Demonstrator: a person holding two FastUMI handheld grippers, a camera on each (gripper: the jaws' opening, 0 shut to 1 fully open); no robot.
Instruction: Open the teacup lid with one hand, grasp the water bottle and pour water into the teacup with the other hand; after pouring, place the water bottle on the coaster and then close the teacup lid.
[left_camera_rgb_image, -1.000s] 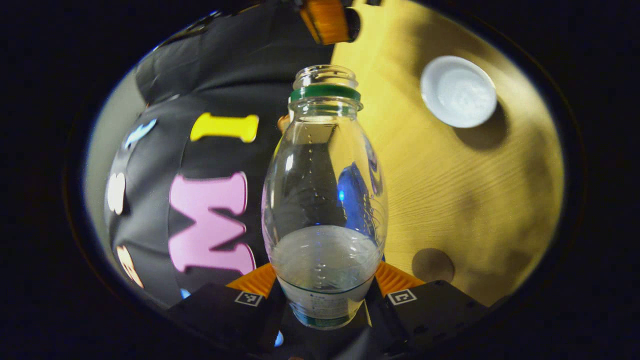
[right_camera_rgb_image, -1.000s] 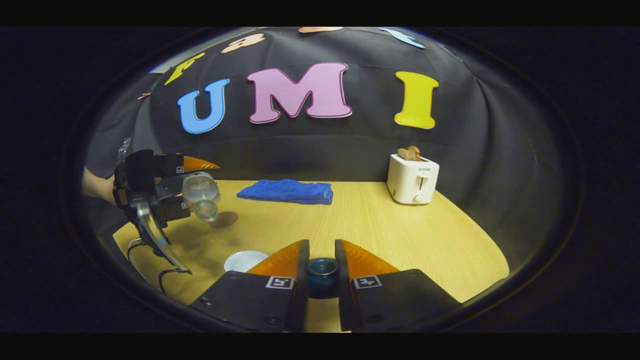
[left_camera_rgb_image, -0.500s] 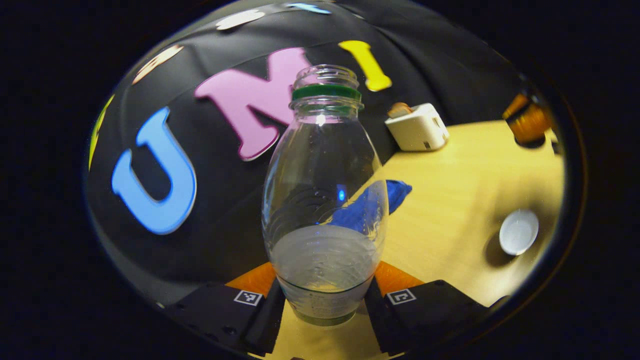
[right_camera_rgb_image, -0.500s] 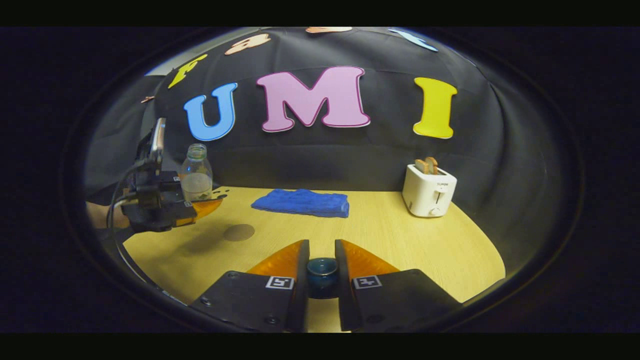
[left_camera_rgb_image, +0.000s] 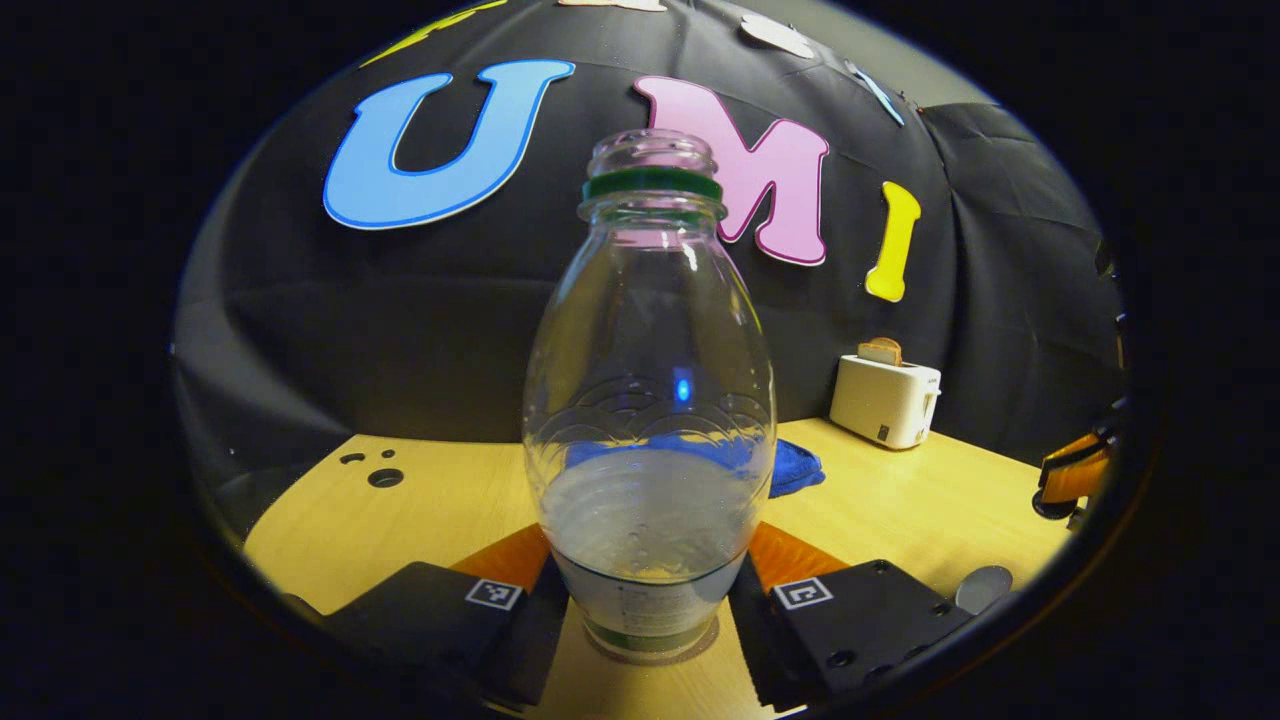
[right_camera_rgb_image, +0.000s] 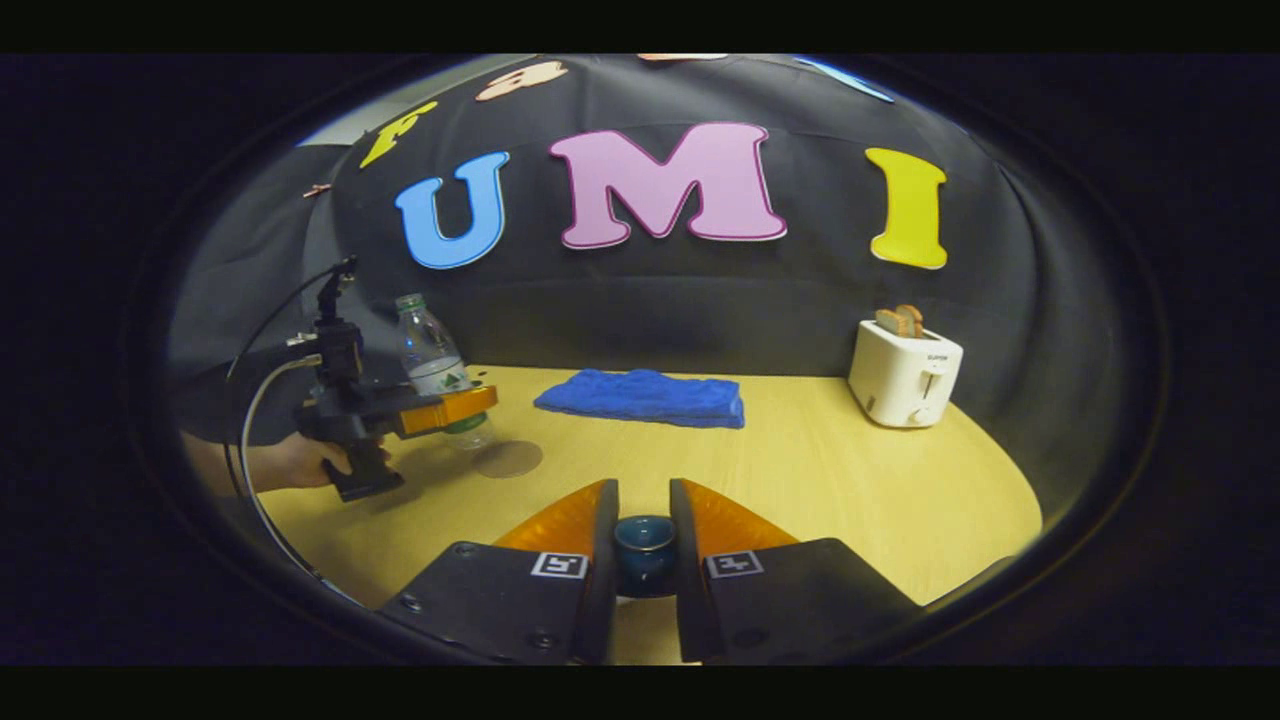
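Both our left gripper (left_camera_rgb_image: 648, 590) fingers clamp the upright water bottle (left_camera_rgb_image: 650, 400) at centre frame; our right gripper (right_camera_rgb_image: 644, 545) pinches the teacup lid (right_camera_rgb_image: 644, 535) at bottom centre. Coaster (right_camera_rgb_image: 507, 459) lies beside the bottle; blue cloth (right_camera_rgb_image: 642, 396) and toaster (right_camera_rgb_image: 904, 372) stand behind.

No wording can be made out. The water bottle (left_camera_rgb_image: 648, 400) between the left gripper (left_camera_rgb_image: 648, 600) fingers carries a label too blurred to make out. Square black-and-white coded markers sit on each finger of both grippers; the right gripper (right_camera_rgb_image: 643, 560) shows two.
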